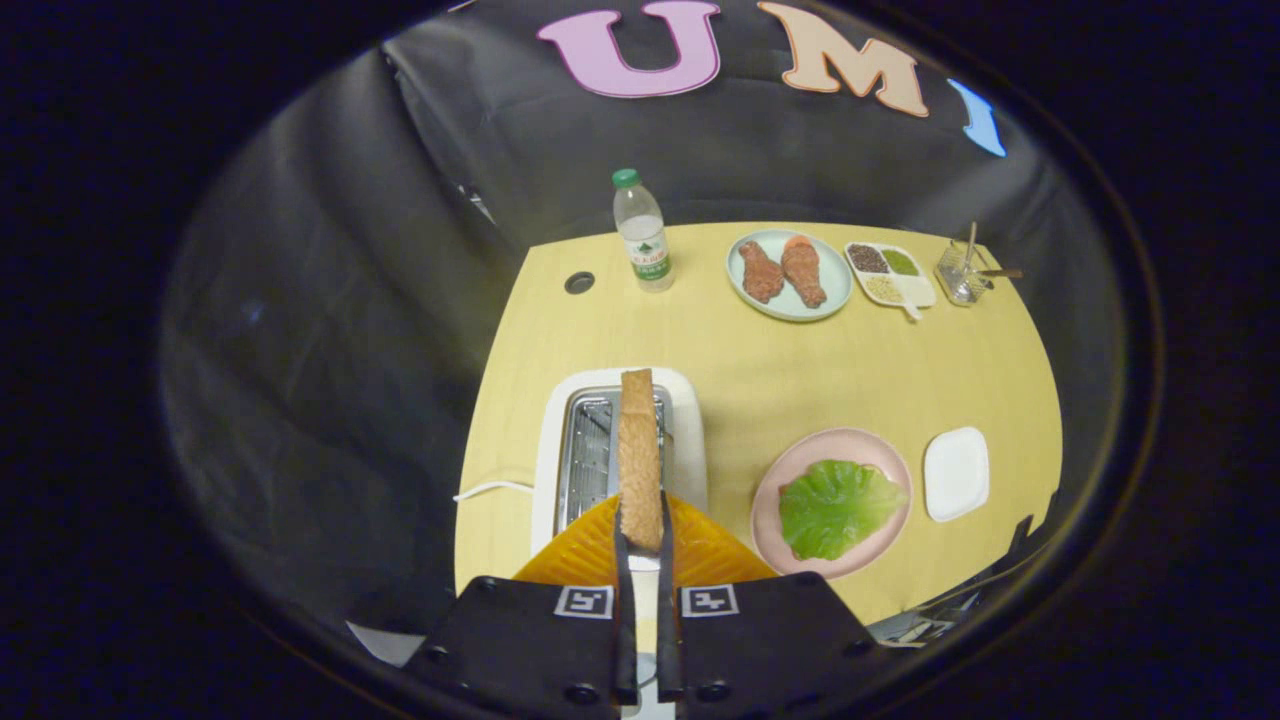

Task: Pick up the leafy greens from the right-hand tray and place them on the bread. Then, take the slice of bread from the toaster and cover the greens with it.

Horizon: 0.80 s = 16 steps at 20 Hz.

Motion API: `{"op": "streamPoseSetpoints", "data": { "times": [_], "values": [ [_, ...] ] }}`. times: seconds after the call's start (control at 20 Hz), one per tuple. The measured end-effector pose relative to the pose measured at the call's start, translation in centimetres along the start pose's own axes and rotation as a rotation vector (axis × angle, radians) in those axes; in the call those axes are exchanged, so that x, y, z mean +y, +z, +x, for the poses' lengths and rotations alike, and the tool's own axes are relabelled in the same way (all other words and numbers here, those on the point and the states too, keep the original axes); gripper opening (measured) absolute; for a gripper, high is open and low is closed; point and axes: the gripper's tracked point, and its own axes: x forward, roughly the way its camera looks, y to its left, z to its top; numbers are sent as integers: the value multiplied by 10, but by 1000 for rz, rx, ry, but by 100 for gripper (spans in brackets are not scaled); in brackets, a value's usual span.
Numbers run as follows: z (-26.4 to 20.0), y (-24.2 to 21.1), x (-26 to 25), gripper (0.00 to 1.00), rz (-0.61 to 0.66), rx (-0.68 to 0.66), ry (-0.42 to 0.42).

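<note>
My gripper (640, 528) is shut on a slice of toasted bread (639, 455), holding it on edge by its near end. The slice stands above the white toaster (690, 420), over its open slots. To the right of the toaster sits a pink plate (880, 455). On it lies a green lettuce leaf (836, 505), which hides most of a bread slice under it; a brown sliver shows at the leaf's far edge. A small white tray (956, 473) rests right of the plate with nothing on it.
At the table's far side stand a water bottle (642, 232), a pale green plate with two pieces of meat (788, 274), a divided dish of seasonings (890, 273) and a wire utensil holder (962, 273). A white cord (490, 489) runs left from the toaster.
</note>
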Motion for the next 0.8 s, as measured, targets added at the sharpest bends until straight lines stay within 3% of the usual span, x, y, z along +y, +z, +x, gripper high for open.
{"op": "streamPoseSetpoints", "data": {
  "times": [0.35, 0.8],
  "values": [
    [-48, 27, -53, 11, 103, -42, 53],
    [3, -17, -155, 11, 186, 74, 100]
  ]
}}
